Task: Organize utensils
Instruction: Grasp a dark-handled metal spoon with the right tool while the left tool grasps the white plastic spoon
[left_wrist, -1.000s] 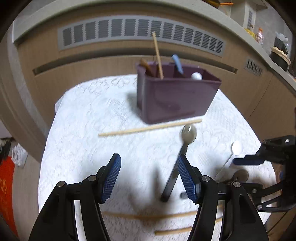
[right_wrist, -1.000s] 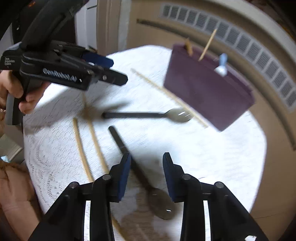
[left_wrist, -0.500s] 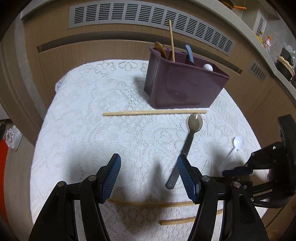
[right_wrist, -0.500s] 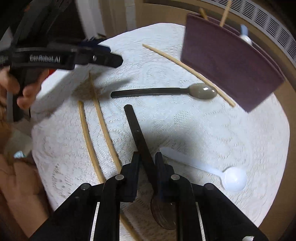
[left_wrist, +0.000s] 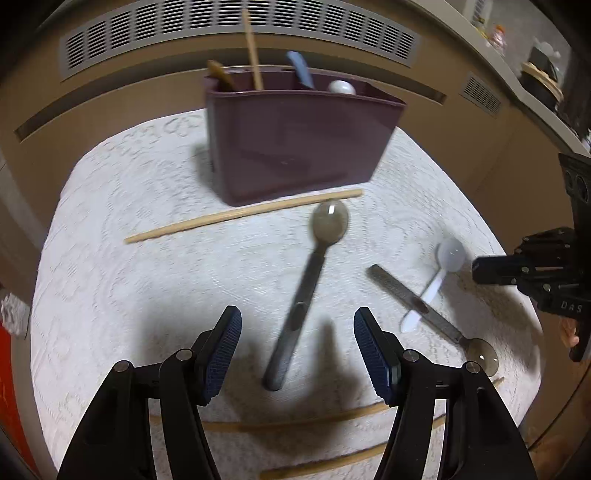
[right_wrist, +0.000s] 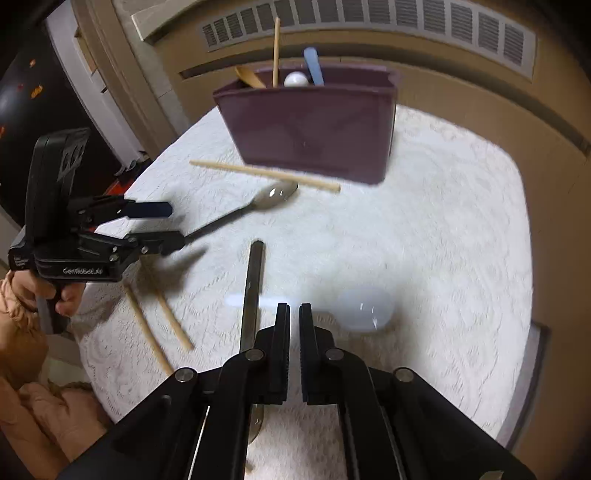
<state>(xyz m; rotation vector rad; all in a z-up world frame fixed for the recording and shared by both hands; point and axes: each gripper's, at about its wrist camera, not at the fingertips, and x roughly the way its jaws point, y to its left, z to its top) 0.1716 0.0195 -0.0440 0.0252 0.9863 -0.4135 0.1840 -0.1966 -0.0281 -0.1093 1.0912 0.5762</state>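
A purple utensil holder (left_wrist: 295, 136) stands at the back of the white lace table (left_wrist: 110, 277), also in the right wrist view (right_wrist: 314, 136), with several utensils in it. My left gripper (left_wrist: 297, 350) is open, its jaws either side of a dark spoon's handle (left_wrist: 295, 317). My right gripper (right_wrist: 293, 347) is shut and empty, above a white plastic spoon (right_wrist: 362, 312). A second dark spoon (right_wrist: 251, 291) lies just left of its fingers. A chopstick (left_wrist: 240, 216) lies in front of the holder.
Two more chopsticks (left_wrist: 295, 421) lie near the front edge, also in the right wrist view (right_wrist: 159, 325). A beige cabinet with vent grilles (left_wrist: 229, 26) runs behind the table. The table edge drops off on all sides.
My right gripper has let go of the dark spoon, which now lies left of it, and swung to face the holder. My left gripper has moved forward over the other dark spoon's handle.
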